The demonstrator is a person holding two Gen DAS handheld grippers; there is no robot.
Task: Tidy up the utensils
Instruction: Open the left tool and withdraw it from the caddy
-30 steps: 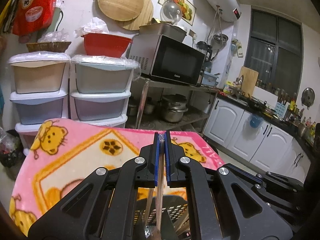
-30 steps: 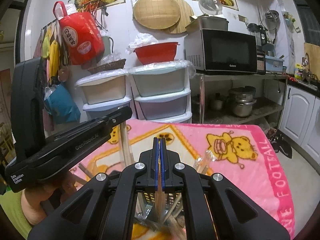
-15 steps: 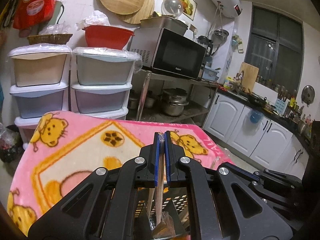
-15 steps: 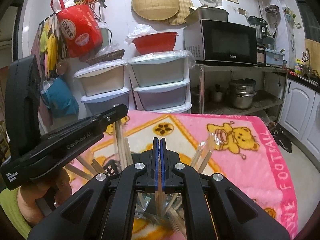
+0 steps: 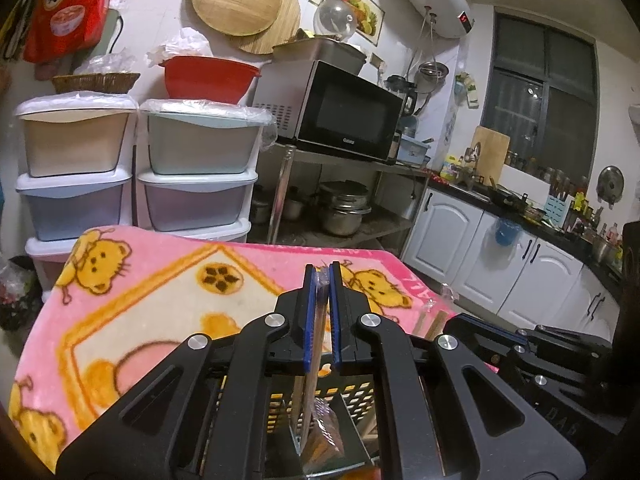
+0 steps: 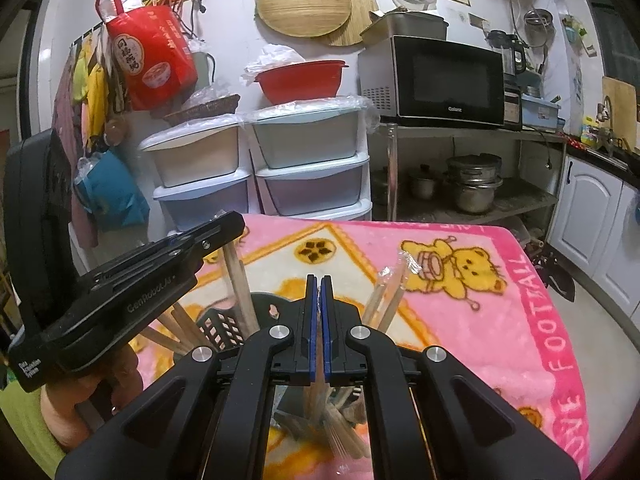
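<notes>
Wrapped chopsticks stand clamped in the left gripper jaws above the black perforated basket on the pink blanket-covered tabletop. Only the right wrist view shows the right gripper, jaws nipped on another wrapped pair, and loose chopsticks leaning from the basket.

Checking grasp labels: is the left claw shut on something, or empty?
Shut on wrapped chopsticks: the left claw has its blue pads pressed against the plastic-wrapped sticks, which hang down into the black basket.
</notes>
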